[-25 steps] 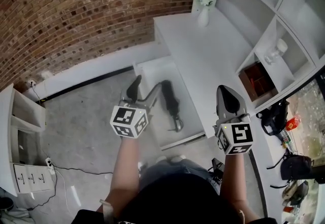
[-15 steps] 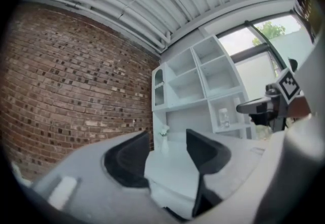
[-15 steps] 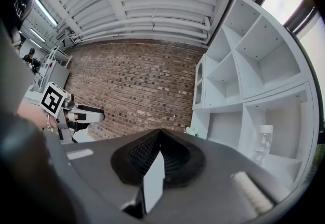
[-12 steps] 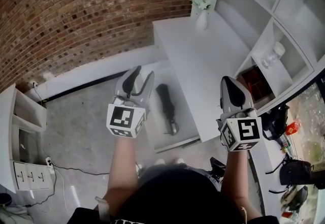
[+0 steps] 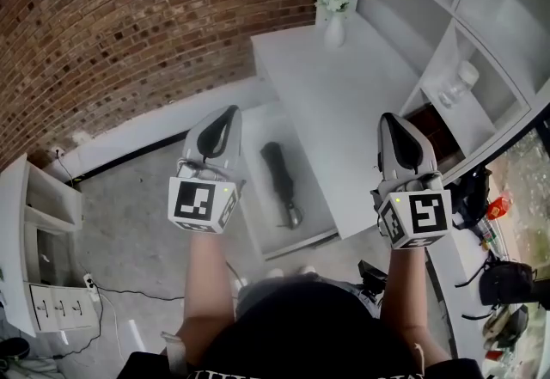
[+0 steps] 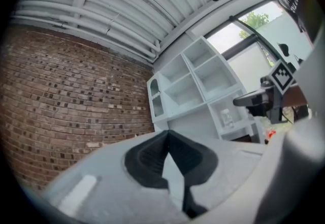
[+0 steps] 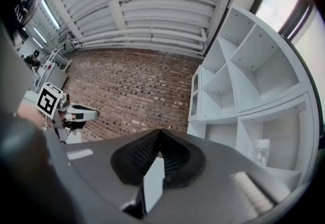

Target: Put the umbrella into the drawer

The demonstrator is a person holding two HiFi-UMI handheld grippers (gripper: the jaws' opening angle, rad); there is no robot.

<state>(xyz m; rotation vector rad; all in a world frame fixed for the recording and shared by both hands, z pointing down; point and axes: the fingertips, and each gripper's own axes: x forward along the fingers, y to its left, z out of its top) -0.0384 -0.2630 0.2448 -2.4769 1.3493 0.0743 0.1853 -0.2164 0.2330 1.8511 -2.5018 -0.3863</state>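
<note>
At centre frame the desk (image 5: 344,94) borders the open drawer (image 5: 260,205), where the umbrella (image 5: 279,180) lies slantwise. Pushed shut carelessly, the drawer might jam on it, and a gripper could clip the desk edge. Free room lies over the floor (image 5: 129,223), lower left. The left gripper (image 5: 228,111) has just closed its jaws on nothing; the right gripper (image 5: 389,119) holds its jaws pressed together, empty.

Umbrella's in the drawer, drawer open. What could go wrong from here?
1. The umbrella lies slanted in the open drawer, one end near the front; it might catch when the drawer is pushed shut.
2. The left gripper and right gripper are shut and empty; a closing push could slip.
</note>
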